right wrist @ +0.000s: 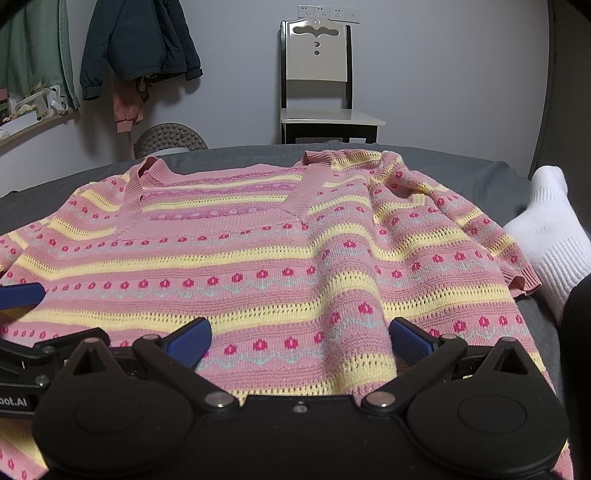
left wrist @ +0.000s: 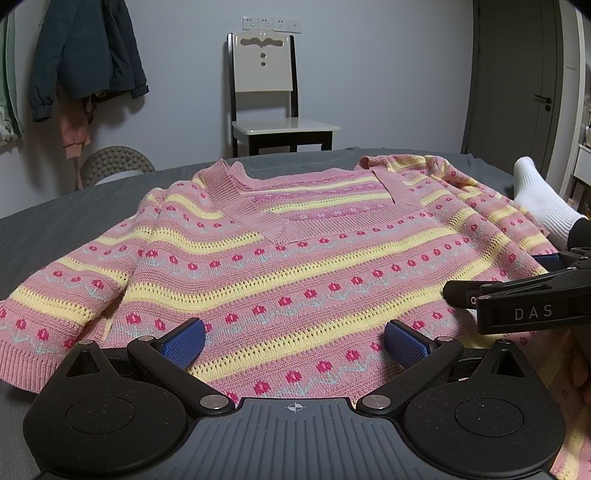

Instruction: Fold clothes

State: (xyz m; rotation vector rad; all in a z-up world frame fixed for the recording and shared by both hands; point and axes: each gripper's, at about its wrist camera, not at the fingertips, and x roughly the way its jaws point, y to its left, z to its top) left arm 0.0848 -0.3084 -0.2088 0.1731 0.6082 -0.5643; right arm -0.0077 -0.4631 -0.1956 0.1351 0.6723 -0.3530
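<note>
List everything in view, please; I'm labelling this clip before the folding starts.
sweater: one, pink with yellow stripes and red flowers, spread on the bed, right sleeve bunched.
bed cover: one, dark grey, under the sweater.
chair: one, cream and black, against the far wall.
jacket: one, dark blue-green, hanging at left.
wall sockets: a white row above the chair.
door: one, grey, at right.
sock: one, white, on a foot by the right sleeve.
left gripper: black, blue pads, jaws open over the hem.
right gripper: same, jaws open.
</note>
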